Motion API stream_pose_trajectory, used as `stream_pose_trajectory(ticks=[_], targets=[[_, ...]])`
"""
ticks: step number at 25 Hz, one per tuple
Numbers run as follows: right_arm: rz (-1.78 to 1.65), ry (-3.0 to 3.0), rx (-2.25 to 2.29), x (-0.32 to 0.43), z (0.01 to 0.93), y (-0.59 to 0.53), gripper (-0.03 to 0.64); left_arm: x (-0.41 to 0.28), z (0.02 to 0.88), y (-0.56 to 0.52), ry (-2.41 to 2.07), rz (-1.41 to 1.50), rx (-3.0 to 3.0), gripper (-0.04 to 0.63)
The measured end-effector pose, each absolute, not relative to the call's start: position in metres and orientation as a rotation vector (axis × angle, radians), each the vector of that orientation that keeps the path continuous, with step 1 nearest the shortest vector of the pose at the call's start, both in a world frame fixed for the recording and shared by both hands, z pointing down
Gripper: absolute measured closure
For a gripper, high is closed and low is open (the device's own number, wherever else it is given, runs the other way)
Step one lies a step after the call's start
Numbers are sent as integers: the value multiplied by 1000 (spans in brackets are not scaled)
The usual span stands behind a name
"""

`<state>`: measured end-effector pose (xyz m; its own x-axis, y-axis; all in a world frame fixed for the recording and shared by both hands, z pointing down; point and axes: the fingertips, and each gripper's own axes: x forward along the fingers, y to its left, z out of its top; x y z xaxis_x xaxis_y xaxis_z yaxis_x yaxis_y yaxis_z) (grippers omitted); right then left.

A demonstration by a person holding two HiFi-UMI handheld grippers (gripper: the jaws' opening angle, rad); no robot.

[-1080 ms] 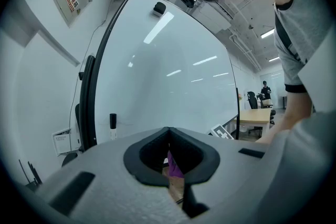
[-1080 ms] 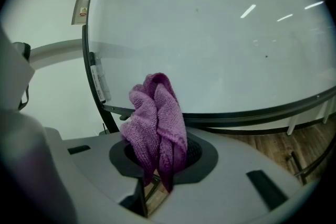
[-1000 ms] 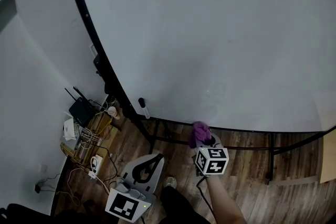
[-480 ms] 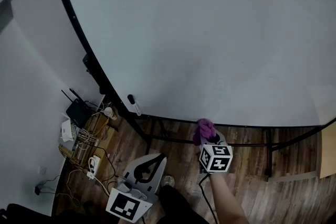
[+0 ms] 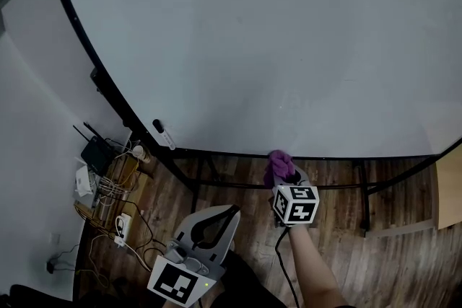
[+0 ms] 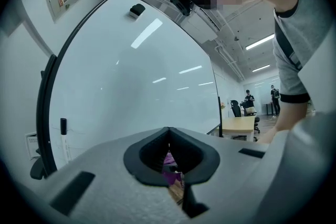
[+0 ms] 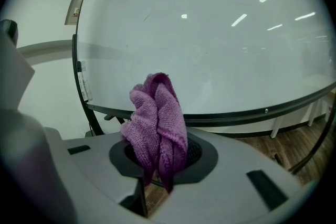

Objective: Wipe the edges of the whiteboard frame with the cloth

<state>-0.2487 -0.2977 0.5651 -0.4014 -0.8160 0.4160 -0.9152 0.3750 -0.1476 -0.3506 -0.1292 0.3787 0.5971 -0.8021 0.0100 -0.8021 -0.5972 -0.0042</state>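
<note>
The whiteboard [image 5: 274, 32] fills the head view, ringed by its black frame [image 5: 94, 76]. My right gripper [image 5: 284, 180] is shut on a crumpled purple cloth [image 5: 277, 166], whose top lies against the frame's bottom edge [image 5: 346, 156]. In the right gripper view the cloth [image 7: 157, 123] stands up out of the jaws, with the bottom edge [image 7: 252, 113] just behind it. My left gripper [image 5: 214, 221] hangs low over the floor, shut and empty. In the left gripper view its jaws meet, and the frame's left edge [image 6: 44, 113] rises beside them.
A marker [image 5: 162, 135] sticks to the board's lower left corner. A router [image 5: 94, 153], cables and a power strip [image 5: 119, 227] lie on the wooden floor at left. The board's black stand bars [image 5: 364, 198] run below it. A wooden desk [image 5: 451, 187] is at the right.
The right gripper has slid the cloth to the right along the bottom frame edge, farther from the marker. The view has shifted, so the board's left edge sits further left. The left gripper stays low.
</note>
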Motion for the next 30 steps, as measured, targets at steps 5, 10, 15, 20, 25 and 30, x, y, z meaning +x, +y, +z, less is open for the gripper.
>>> stream_pose_trajectory(ticks=[5, 10, 15, 20, 25, 30], targets=[[522, -2364, 1518, -247, 565, -299, 529, -337, 380, -120, -1341, 23, 2845, 580], [530, -2350, 1548, -247, 564, -298, 529, -337, 380, -114, -1320, 2, 2854, 580], [540, -2335, 1586, -244, 565, -301, 529, -344, 390, -118, -1308, 11, 2829, 580], [520, -2327, 1588, -230, 564, -301, 529, -339, 394, -126, -1317, 6, 2814, 579], [511, -2332, 1572, -212, 565, -303, 529, -318, 394, -134, -1313, -25, 2814, 580], [513, -2343, 1557, -195, 566, -305, 529, -292, 395, -135, -1302, -15, 2810, 579]])
